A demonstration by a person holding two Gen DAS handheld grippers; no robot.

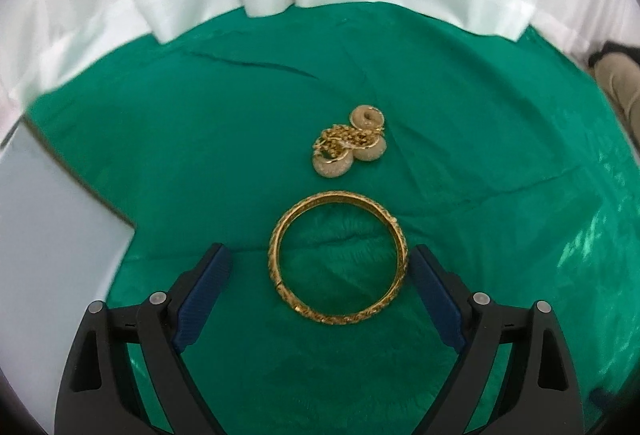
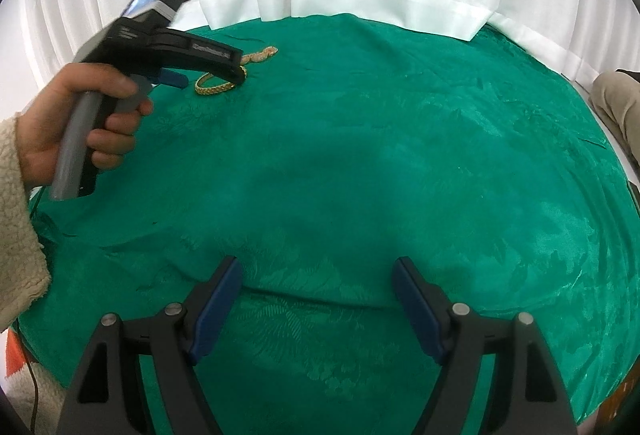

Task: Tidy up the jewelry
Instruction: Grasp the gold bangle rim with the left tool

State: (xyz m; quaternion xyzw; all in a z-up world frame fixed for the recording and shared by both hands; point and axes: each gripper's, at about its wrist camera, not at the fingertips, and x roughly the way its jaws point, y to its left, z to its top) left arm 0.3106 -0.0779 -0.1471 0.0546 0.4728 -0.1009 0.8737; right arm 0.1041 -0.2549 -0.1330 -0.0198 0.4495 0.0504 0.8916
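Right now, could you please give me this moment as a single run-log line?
left tool: open, around gold bangle, not closed | right tool: open, empty, over green cloth | earring cluster: beyond bangle, untouched

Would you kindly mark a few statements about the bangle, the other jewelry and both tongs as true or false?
1. The gold bangle lies flat on the green cloth. True.
2. The left tongs are shut on the bangle. False: they are open, one finger on each side of it.
3. The tangled jewelry pile lies beyond the bangle. True.
4. The right tongs hold a necklace. False: they are open and hold nothing, over bare cloth.
5. The cloth is red. False: it is green.
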